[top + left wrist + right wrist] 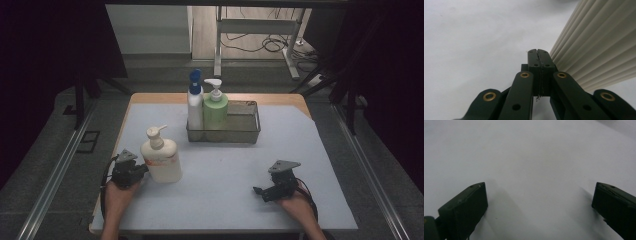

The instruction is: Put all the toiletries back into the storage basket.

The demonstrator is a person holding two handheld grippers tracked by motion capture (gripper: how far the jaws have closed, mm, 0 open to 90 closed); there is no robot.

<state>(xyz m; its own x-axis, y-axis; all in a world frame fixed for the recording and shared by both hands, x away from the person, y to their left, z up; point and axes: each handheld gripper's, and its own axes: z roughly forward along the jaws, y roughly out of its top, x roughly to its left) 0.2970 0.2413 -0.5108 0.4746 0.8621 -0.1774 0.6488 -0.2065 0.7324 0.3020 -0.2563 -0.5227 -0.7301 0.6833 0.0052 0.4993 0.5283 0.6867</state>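
A cream pump bottle (162, 160) stands upright on the pale mat (225, 175) at the front left. My left gripper (144, 168) lies just left of it, low on the mat. In the left gripper view that gripper (538, 51) has its jaws pressed flat together with nothing between them, and the bottle's ribbed cream side (599, 45) runs along their right. My right gripper (259, 190) rests at the front right, pointing left. In the right gripper view its jaws (539, 192) stand wide apart over bare mat.
A wire basket (247, 131) sits at the back middle, holding a white bottle with a blue cap (195, 105) and a green pump bottle (215, 111) at its left end. The table's wooden edge (160, 97) shows behind the mat. Metal rails flank the table.
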